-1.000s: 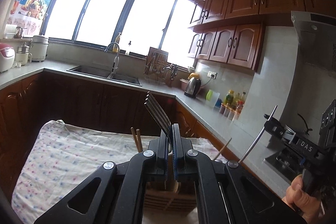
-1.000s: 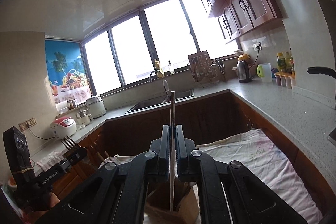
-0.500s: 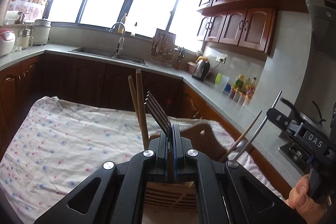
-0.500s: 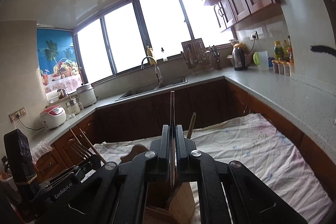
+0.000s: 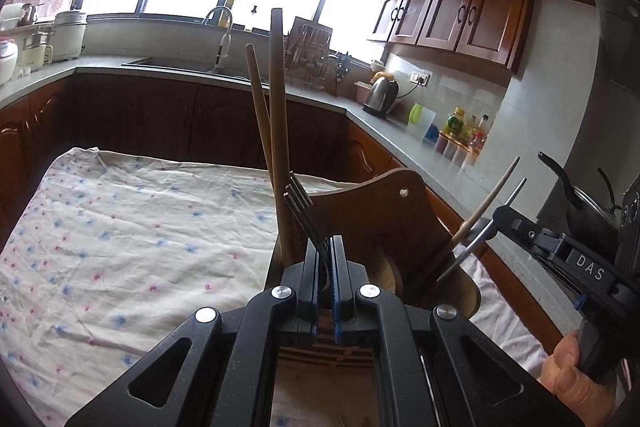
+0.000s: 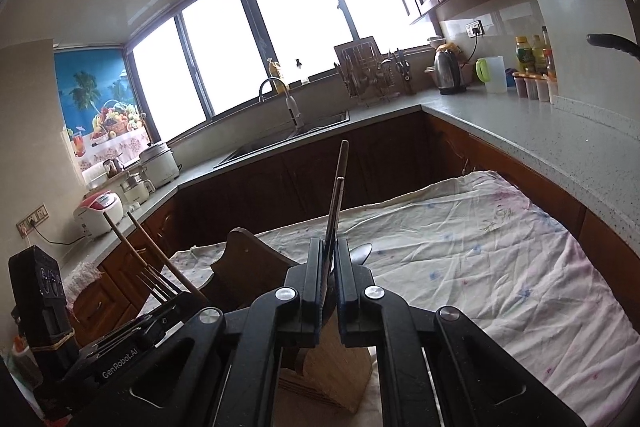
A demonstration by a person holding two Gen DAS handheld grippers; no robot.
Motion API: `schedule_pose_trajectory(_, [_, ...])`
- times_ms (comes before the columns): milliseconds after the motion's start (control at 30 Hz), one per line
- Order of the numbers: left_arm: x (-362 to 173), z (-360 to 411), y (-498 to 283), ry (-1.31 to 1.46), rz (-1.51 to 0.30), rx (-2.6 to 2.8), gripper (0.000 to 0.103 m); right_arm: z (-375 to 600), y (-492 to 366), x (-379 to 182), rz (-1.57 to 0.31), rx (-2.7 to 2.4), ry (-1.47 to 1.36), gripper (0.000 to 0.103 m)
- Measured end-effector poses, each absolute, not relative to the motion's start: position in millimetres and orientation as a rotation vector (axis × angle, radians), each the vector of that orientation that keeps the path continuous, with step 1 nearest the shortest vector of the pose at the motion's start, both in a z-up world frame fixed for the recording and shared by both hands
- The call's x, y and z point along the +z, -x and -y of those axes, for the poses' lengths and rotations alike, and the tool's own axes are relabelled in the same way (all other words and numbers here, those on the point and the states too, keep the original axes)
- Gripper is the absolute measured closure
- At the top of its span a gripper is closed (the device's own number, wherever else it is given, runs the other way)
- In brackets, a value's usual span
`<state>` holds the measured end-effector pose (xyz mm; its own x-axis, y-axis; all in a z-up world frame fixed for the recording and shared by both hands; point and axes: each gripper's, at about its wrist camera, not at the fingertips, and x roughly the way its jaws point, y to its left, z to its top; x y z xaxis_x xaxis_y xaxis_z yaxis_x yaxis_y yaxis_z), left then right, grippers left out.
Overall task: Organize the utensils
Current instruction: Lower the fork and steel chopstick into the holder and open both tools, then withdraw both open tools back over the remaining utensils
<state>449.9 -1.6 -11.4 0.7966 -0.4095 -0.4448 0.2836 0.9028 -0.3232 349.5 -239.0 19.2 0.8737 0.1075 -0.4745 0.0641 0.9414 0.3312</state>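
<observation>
A: Both tools are over the wooden holder (image 5: pixel 384 223) now. The left gripper (image 5: pixel 327 267) is clamped on a metal fork (image 5: pixel 301 205), tines pointing up and away, just above the holder's near edge.

B: And the right gripper (image 6: pixel 329 267) is closed on a thin metal handle (image 6: pixel 335 211), which I'd guess is a spoon or knife. Its lower end is hidden behind the fingers.

A: Where's the danger here?

B: Crowding, I'd say. Two wooden sticks (image 5: pixel 276 131) stand in the left slot, touching the fork's tines from this angle. If the fork goes down crooked, it could snag them or lever them out.

A: There's also a wooden handle (image 5: pixel 486 203) leaning out on the right side, just beside the right tool's piece.

B: Yes, a nudge there could tip it. The holder looks light and sits on a wrinkled flowered cloth (image 5: pixel 120 227), so a push from both sides might rock it.

A: How does the fork look?

B: Slim and shiny, four tines, pinched low on the handle. That smooth metal could swivel in the pads if it catches the rim.

A: So a straight, slow drop is my call.
</observation>
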Motion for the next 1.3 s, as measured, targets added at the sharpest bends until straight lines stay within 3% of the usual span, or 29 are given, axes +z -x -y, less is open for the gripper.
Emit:
schedule_pose_trajectory(233, [-2, 0, -450, 0.245, -0.557, -0.368, 0.098, 243, -351, 17, -0.531, 0.028, -0.378, 0.097])
schedule_pose_trajectory(300, [0, 1, -446, 0.247, -0.560, -0.359, 0.089, 245, -351, 16, -0.533, 0.028, -0.387, 0.093])
schedule_pose_trajectory(467, [3, 4, -440, 0.239, -0.558, -0.366, 0.077, 248, -346, 20, -0.533, 0.032, -0.398, 0.092])
schedule_pose_trajectory(567, [5, 7, -434, 0.233, -0.557, -0.370, 0.067, 253, -339, 24, -0.522, 0.032, -0.419, 0.079])
schedule_pose_trajectory(633, [7, 8, -428, 0.229, -0.552, -0.373, 0.059, 258, -331, 28, -0.503, 0.035, -0.431, 0.056])
schedule_pose_trajectory(700, [9, 8, -421, 0.232, -0.547, -0.378, 0.047, 263, -323, 33, -0.487, 0.029, -0.440, 0.050])
schedule_pose_trajectory(800, [13, 1, -404, 0.237, -0.526, -0.392, 0.040, 274, -310, 35, -0.475, 0.031, -0.479, 0.038])
schedule_pose_trajectory(967, [14, -13, -373, 0.251, -0.528, -0.391, 0.032, 285, -283, 32, -0.470, 0.024, -0.517, 0.027])
schedule_pose_trajectory(1033, [14, -20, -359, 0.255, -0.525, -0.372, 0.027, 284, -272, 29, -0.471, 0.030, -0.518, 0.016])
schedule_pose_trajectory(1200, [14, -31, -321, 0.256, -0.523, -0.321, 0.013, 278, -247, 21, -0.497, 0.044, -0.523, 0.012])
schedule_pose_trajectory(1300, [16, -33, -299, 0.249, -0.526, -0.288, 0.011, 272, -232, 19, -0.511, 0.052, -0.514, 0.012])
